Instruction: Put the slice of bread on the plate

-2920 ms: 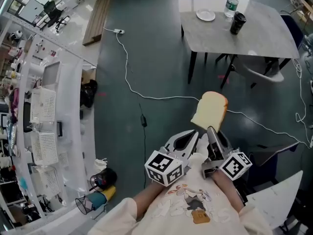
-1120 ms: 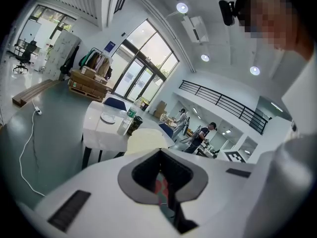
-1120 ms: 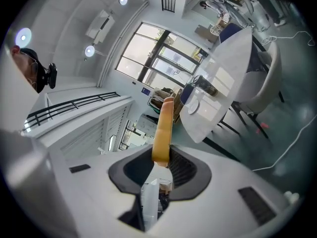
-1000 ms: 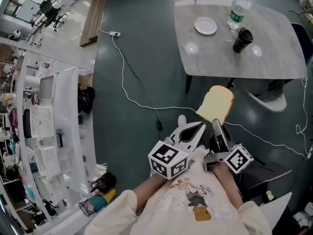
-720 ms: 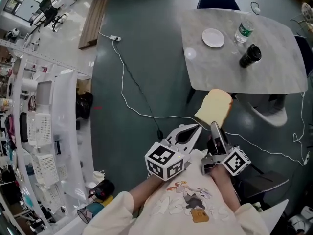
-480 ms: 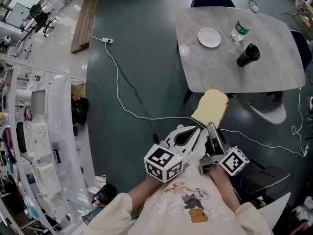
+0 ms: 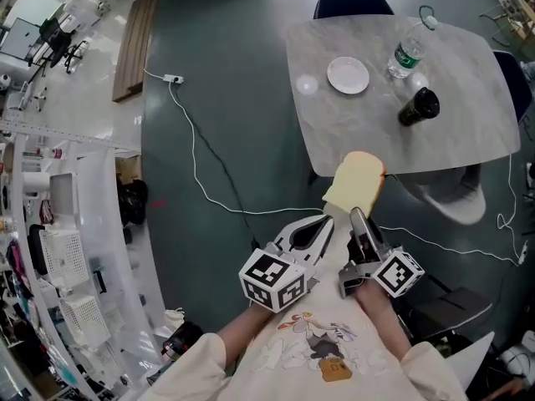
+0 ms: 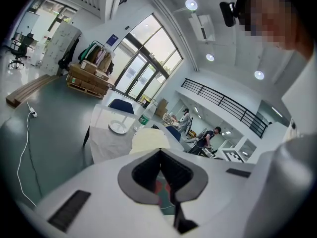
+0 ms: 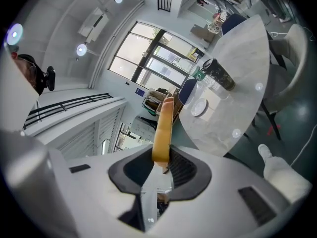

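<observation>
A slice of bread [image 7: 355, 181] with a tan crust stands upright in my right gripper [image 7: 353, 213], which is shut on its lower edge. In the right gripper view the bread [image 9: 162, 125] shows edge-on between the pads. It hangs over the floor just short of the near edge of the marble table [image 7: 451, 132]. A small white plate [image 7: 348, 75] lies on the table's far left part; it also appears as the plate [image 9: 199, 108] and the plate [image 8: 118, 128]. My left gripper [image 7: 328, 219] is beside the right one, shut and holding nothing, its tips [image 8: 159, 151] together.
A water bottle [image 7: 404, 50] and a black cup [image 7: 418, 105] stand on the table to the right of the plate. A blue chair [image 7: 351, 0] sits behind the table, a grey seat [image 7: 451, 199] under its near edge. A white cable [image 7: 201, 174] runs across the floor.
Both grippers and the bread have moved closer to the table. The table and plate now sit nearer in the head view. The grip on the bread is unchanged.
</observation>
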Demonstrator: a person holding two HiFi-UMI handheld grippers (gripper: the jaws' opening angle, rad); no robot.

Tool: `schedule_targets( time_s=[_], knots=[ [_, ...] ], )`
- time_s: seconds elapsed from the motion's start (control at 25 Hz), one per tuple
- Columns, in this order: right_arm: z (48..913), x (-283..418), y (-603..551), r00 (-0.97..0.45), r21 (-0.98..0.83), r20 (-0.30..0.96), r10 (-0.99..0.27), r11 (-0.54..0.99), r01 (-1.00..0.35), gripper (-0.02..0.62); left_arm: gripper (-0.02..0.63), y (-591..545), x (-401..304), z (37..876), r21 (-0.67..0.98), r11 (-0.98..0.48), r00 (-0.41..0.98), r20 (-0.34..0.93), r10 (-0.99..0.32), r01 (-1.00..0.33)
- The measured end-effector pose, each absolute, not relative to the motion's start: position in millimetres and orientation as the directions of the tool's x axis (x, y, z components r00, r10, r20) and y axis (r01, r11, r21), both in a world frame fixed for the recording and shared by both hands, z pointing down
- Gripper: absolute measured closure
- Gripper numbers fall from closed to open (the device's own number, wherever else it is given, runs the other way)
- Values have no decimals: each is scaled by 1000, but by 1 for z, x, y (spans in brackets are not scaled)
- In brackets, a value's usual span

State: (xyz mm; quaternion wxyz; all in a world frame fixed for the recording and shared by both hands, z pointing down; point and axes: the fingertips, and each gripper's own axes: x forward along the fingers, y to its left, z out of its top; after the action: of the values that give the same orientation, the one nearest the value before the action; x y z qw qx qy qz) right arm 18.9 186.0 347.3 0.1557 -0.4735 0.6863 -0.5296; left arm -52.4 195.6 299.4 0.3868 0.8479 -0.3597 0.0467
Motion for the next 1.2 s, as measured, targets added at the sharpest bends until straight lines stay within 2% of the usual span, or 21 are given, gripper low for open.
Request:
schedule_targets(
  time_s=[0.36, 0.64, 0.92, 1.2],
  knots=[
    [346, 55, 73, -554, -866, 311, -773, 11, -501, 506, 597, 84, -12, 303, 609, -389, 693, 408, -594, -692],
    [356, 86, -3, -612, -889, 309, -728, 8, -458, 506, 597, 7, 22, 300, 564, -335, 622, 453, -638, -755],
    [370, 111, -51, -661, -893, 314, -682, 24, -449, 506, 597, -31, 44, 301, 518, -258, 534, 502, -680, -815],
    [383, 104, -76, -700, -900, 325, -636, 21, -436, 506, 597, -57, 36, 320, 479, -182, 456, 553, -698, -859]
  ],
)
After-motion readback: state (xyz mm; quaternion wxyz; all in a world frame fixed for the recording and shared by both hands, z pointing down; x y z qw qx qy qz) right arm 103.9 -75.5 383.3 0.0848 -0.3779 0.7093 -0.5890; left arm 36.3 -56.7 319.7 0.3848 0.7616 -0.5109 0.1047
